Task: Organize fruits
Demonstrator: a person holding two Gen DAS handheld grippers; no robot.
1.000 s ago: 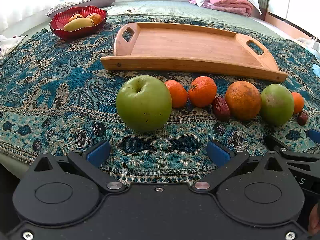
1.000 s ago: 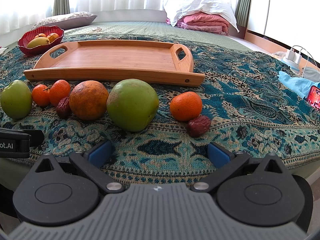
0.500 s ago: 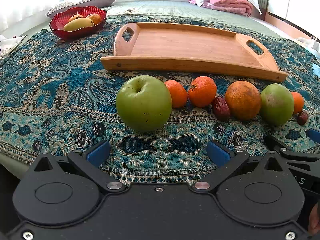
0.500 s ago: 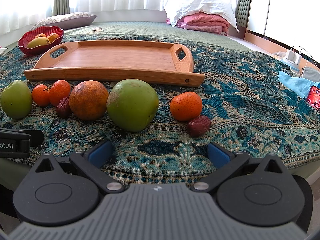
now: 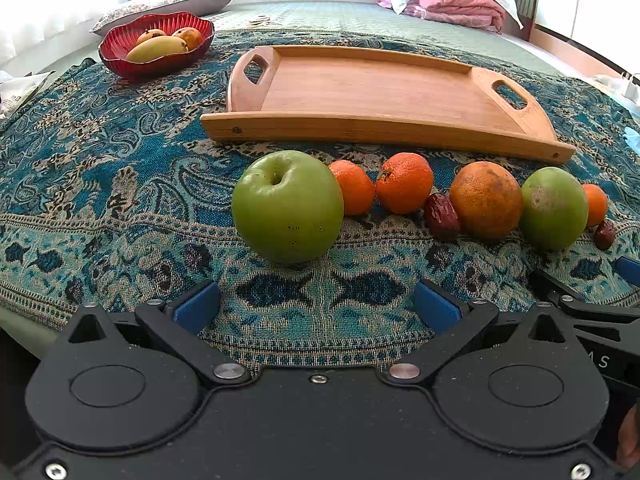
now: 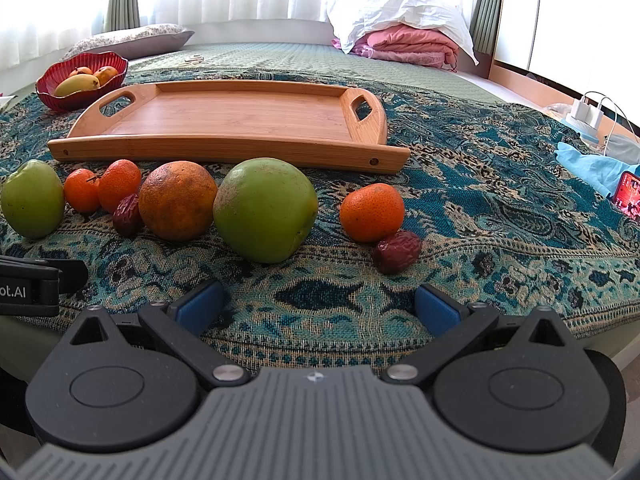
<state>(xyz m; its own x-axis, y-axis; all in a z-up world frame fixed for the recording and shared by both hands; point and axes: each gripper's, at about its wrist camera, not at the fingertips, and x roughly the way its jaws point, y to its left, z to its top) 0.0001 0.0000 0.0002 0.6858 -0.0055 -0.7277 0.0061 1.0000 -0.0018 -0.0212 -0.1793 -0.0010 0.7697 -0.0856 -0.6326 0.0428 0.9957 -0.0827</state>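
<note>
- Fruit lies in a row across the middle of both views on the patterned blanket that covers the bed; nothing has been sorted yet, as far as the pictures show.
- Wooden tray, just behind the row in the upper centre of the left wrist view, is bare.
- Row in the left wrist view, from left to right: green apple, 2 tangerines, a red date, a large orange, a second green fruit, then a third small tangerine and another date at the right edge.
- Red bowl in the upper left already holds a few yellow-orange fruits.
- All 8 pieces look left to move, probably onto the tray.
- Left gripper is spread wide at the bottom centre, holding nothing, with the green apple just ahead of it and untouched.
- Right gripper is equally wide and empty, facing the second green fruit without contact.
</note>
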